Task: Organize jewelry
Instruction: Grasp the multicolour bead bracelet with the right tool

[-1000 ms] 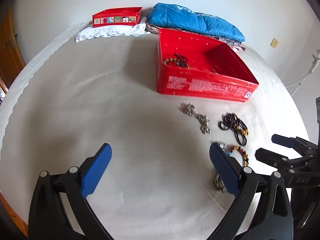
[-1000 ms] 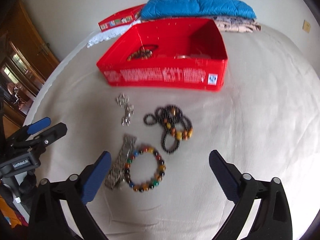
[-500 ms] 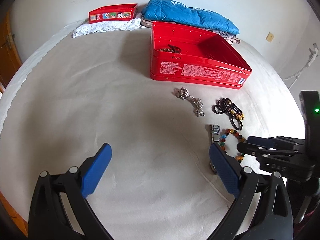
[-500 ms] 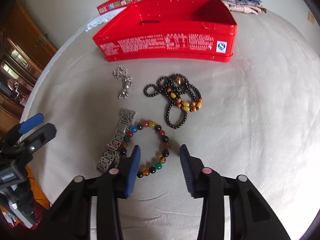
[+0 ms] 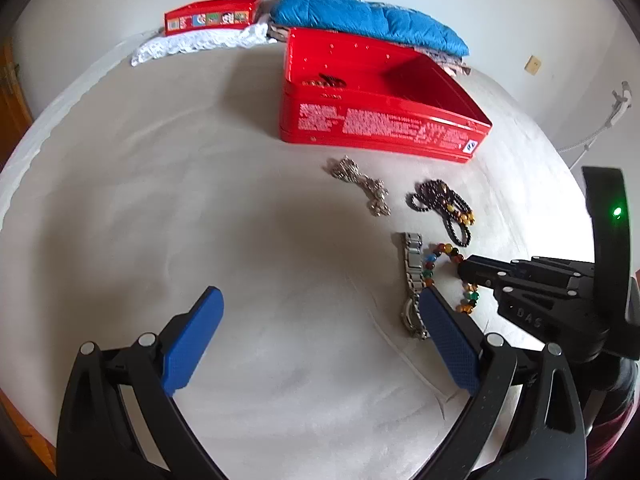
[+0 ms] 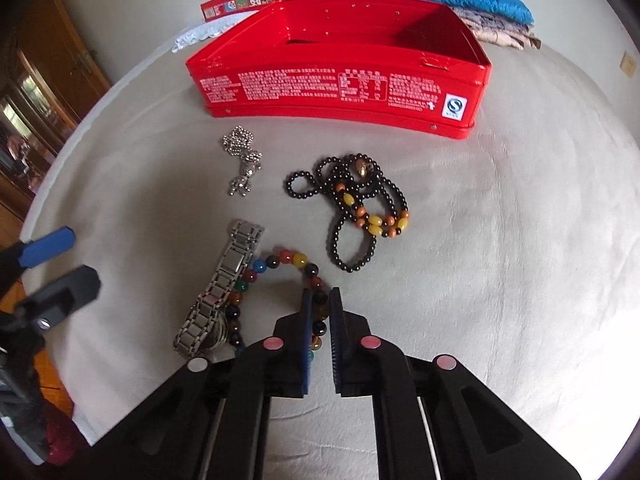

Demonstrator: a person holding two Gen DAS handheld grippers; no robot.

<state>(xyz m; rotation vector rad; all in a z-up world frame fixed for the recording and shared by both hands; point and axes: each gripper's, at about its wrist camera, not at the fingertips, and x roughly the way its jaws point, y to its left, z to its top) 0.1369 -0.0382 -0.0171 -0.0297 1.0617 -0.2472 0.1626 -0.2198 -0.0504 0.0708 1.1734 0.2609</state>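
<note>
A rectangular red tin box (image 6: 340, 88), glossy and printed with white text on its near wall, is seen open on a bed covered with a cream, slightly napped sheet (image 5: 240, 240); inside it, near its left end wall, a few dark beads (image 5: 324, 82) can just be made out in the left wrist view. In front of the box four pieces lie on the sheet: a silver ball-chain necklace with a small metal charm (image 6: 242, 160) toward its left end, a looped string of small black beads with amber and yellow oval beads (image 6: 352, 208) nearer its middle, and further from the box a steel link watch (image 6: 224, 288) lying lengthwise, touched along its right edge by a bracelet of round, glossy, multicoloured beads (image 6: 296, 264). The right gripper (image 6: 319, 300) has just been closing, and its jaws are now pinched narrow on the right side of the multicoloured bracelet, with beads seen between the blue ribbed pads. The left gripper (image 5: 320, 336) is held over bare sheet, farther from the box than the jewellery, its jaws spread wide and nothing between them. Behind the box lie a folded blue quilted cover (image 5: 368, 20), a white lace cloth (image 5: 200, 42) and a shallow red lid with cartoon pictures (image 5: 212, 14).
</note>
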